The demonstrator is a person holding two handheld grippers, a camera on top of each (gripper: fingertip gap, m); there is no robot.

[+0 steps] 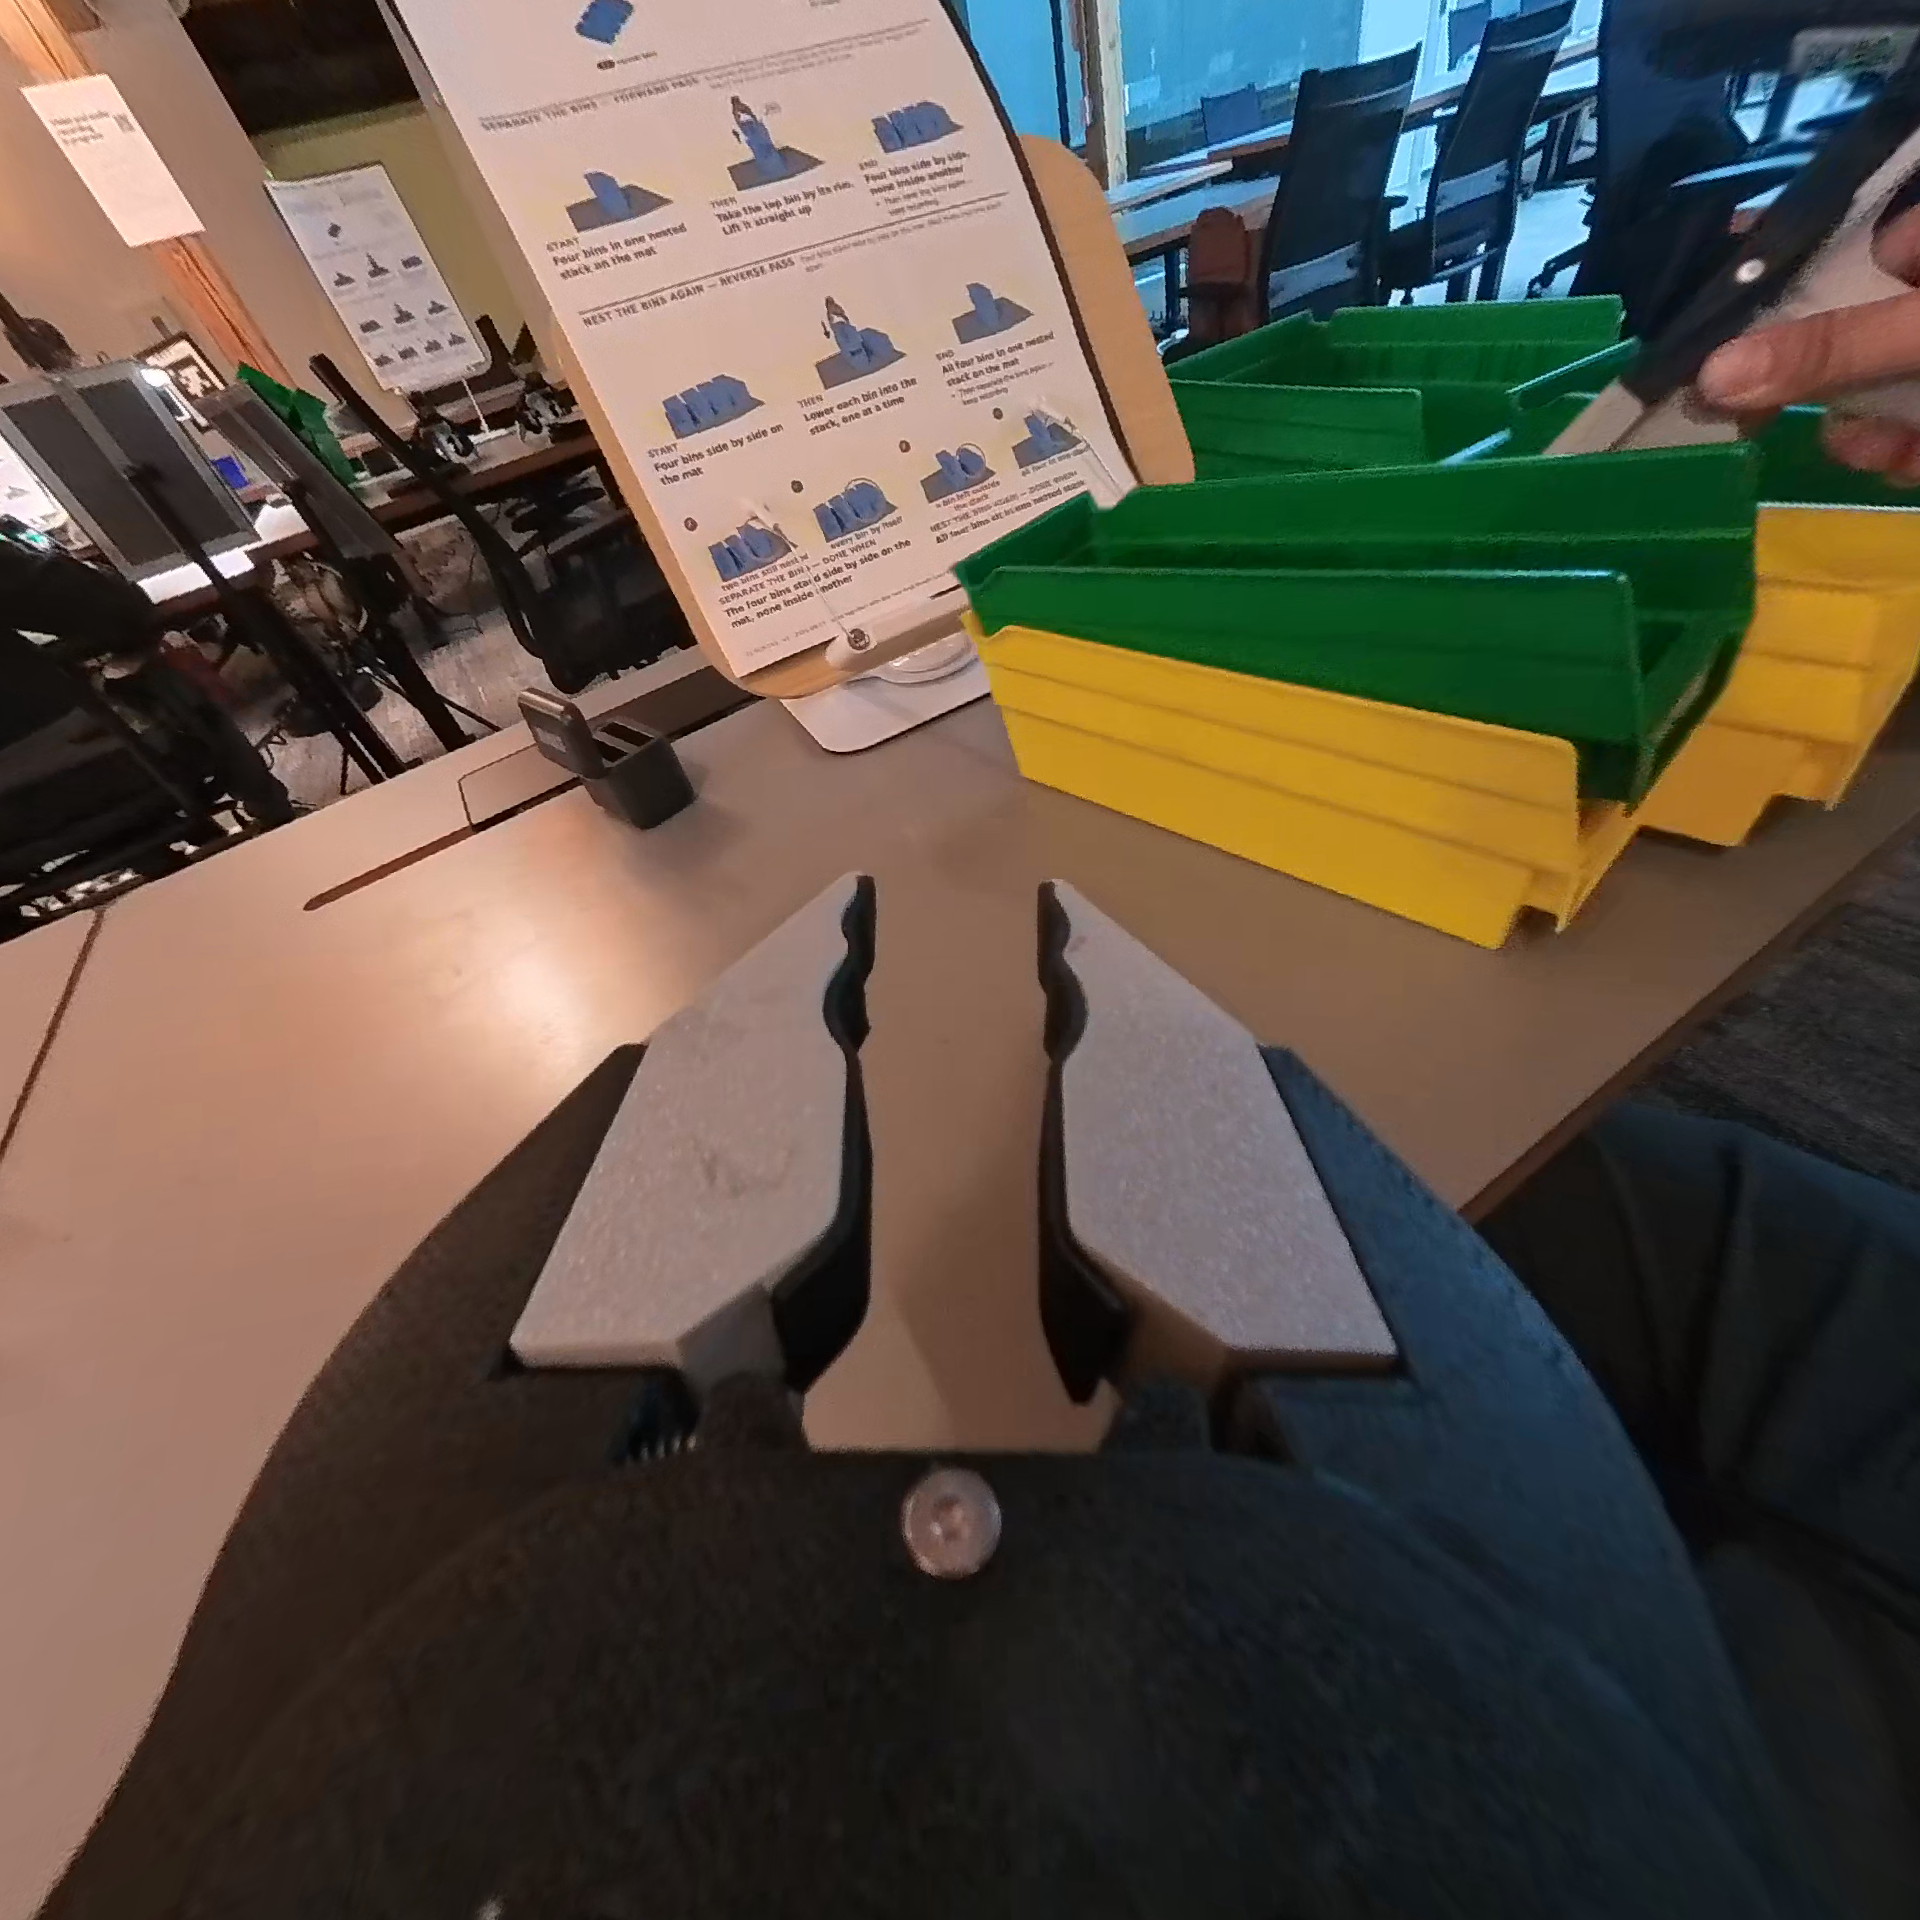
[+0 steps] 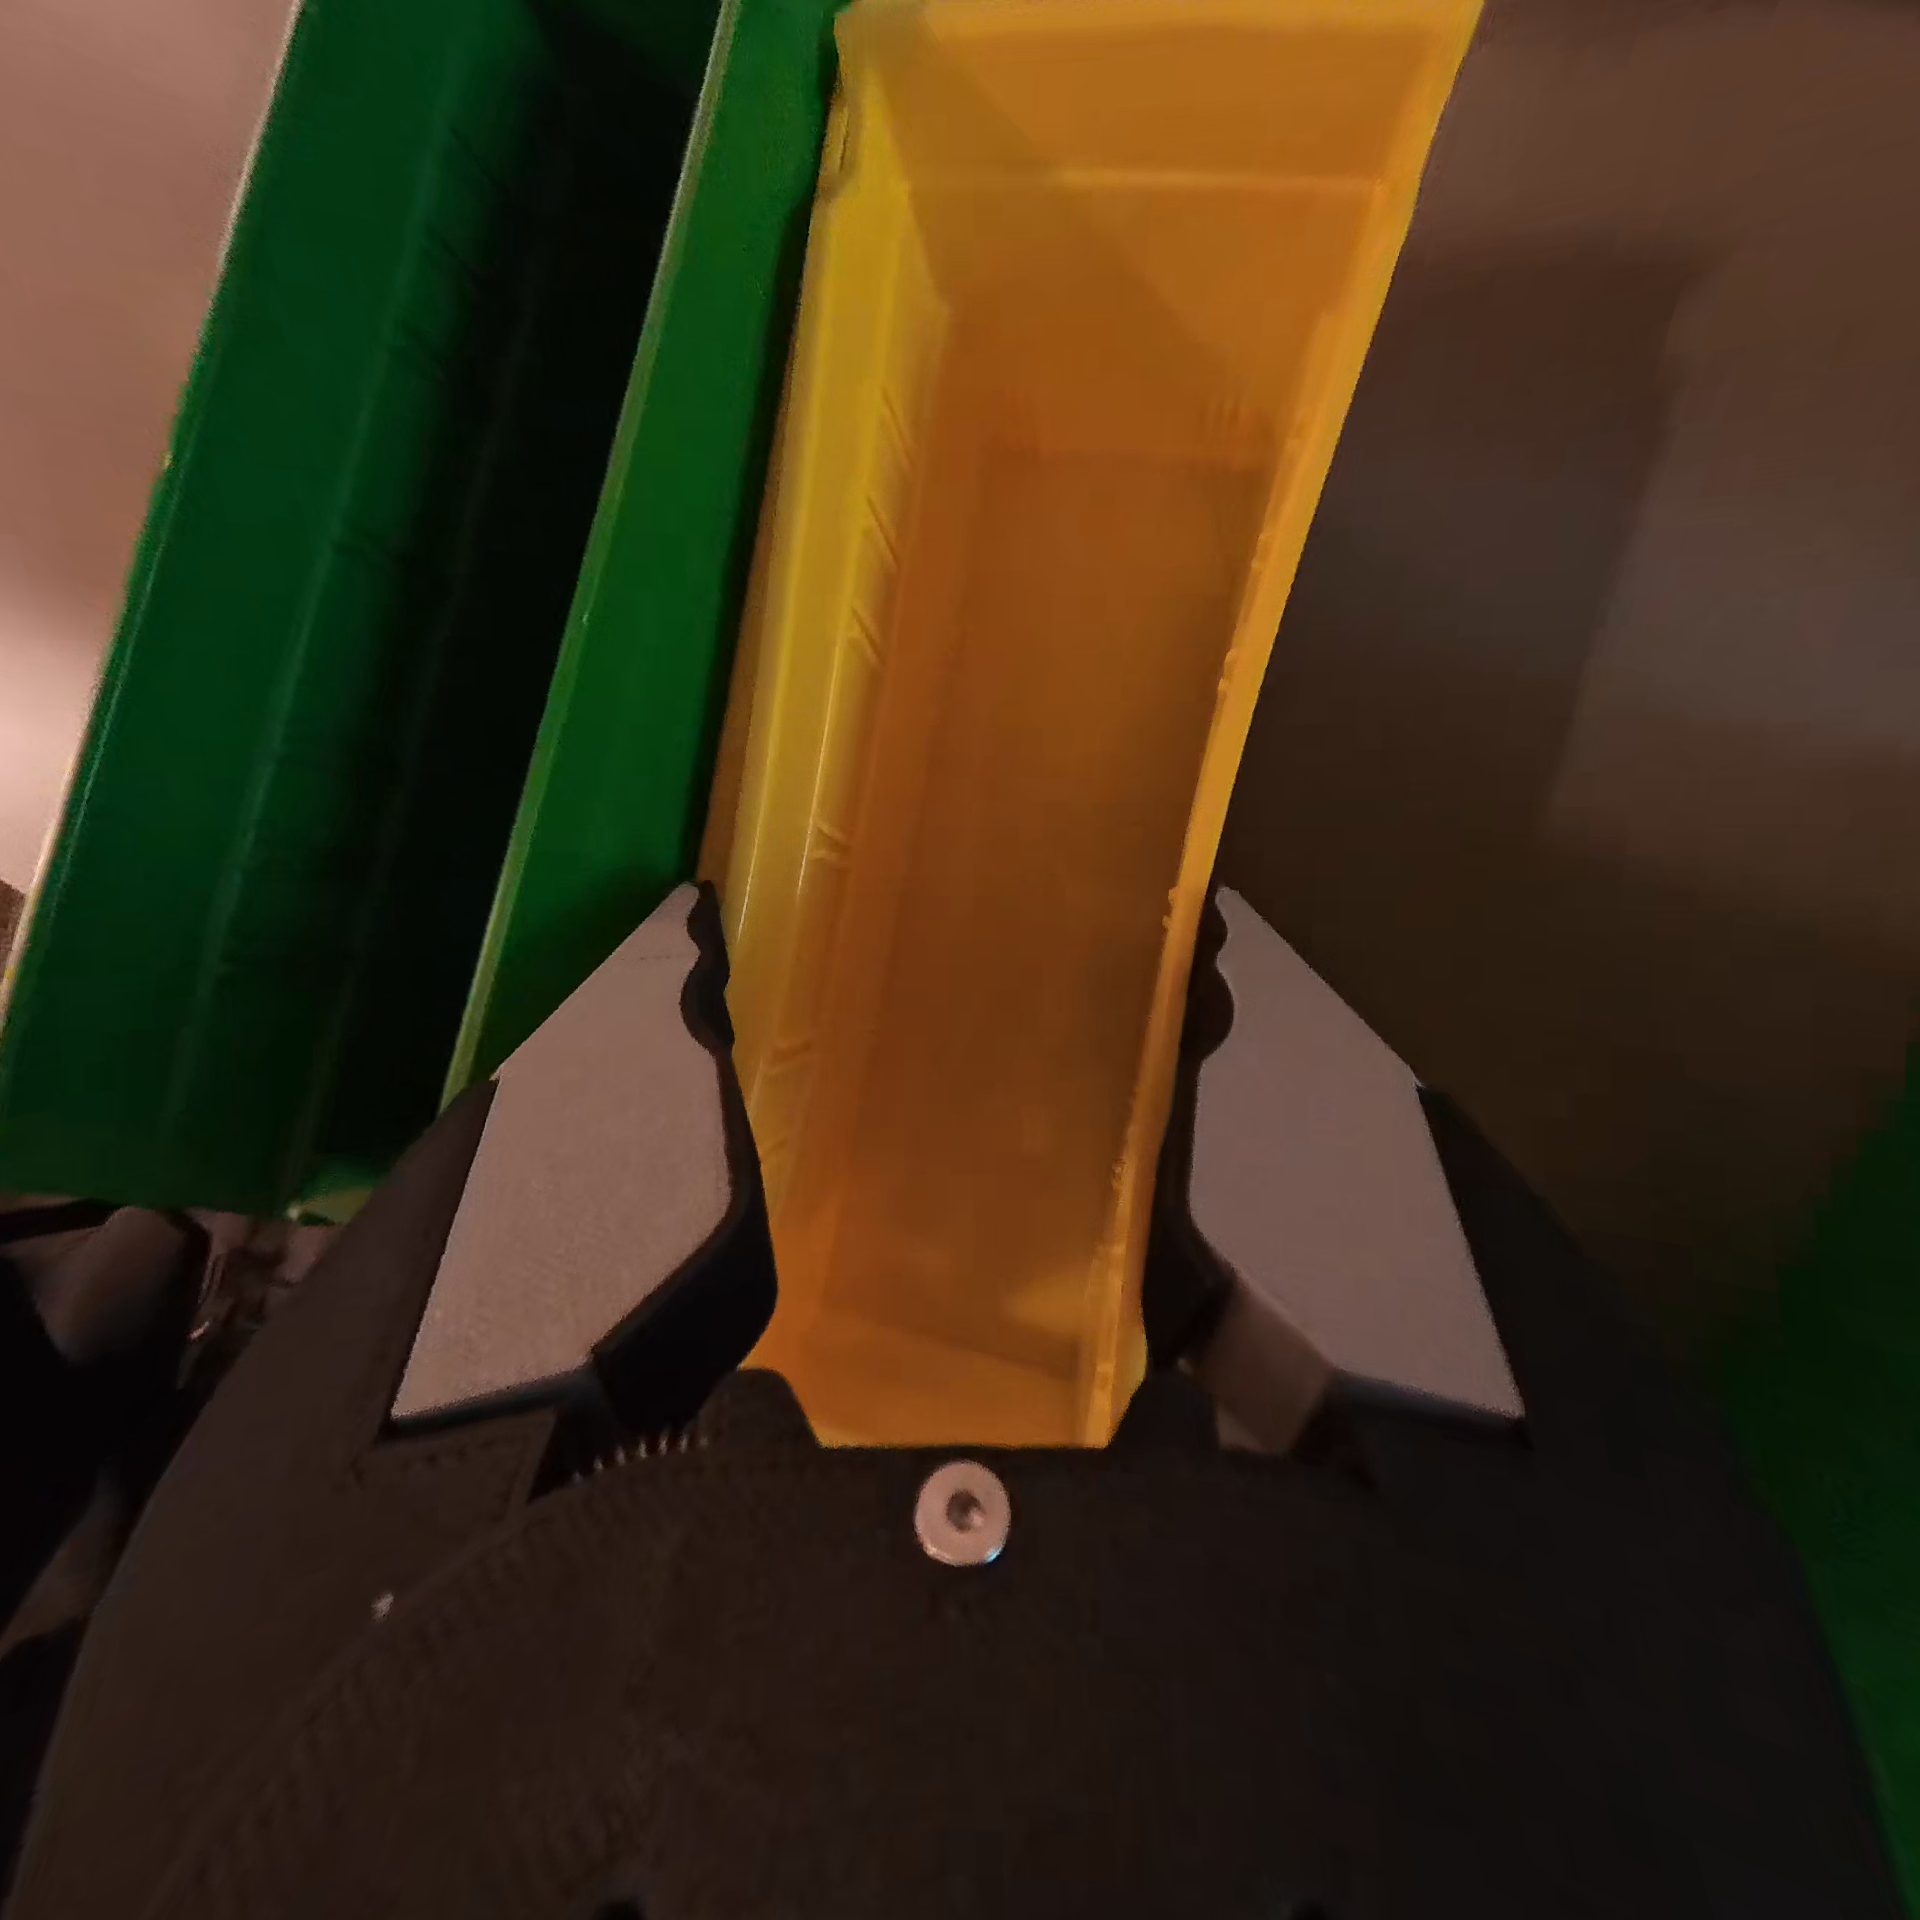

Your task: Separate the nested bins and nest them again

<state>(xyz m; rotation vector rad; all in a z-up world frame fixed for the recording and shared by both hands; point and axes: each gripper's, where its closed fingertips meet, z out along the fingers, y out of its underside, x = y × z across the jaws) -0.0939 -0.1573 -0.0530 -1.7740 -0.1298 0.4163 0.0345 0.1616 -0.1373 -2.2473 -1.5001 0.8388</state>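
The right gripper [image 2: 961,997] is spreading wide over a yellow bin [image 2: 1049,727], whose long axis is running straight ahead beside a green bin [image 2: 343,623]. The left gripper [image 1: 956,966] is hovering parted and empty above the table [image 1: 312,1091], near the bin stacks [image 1: 1351,707].

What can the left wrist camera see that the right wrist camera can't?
Only the left wrist view shows the instruction board standing on the table, a small dark holder, office chairs behind, and the left gripper, open over bare table. It also shows green bins nested in yellow ones.

Only the right wrist view looks straight down inside a yellow bin, with the right gripper spread wide, one finger at each side of it; whether it grips the bin I cannot tell.

Both show green bins and yellow bins.
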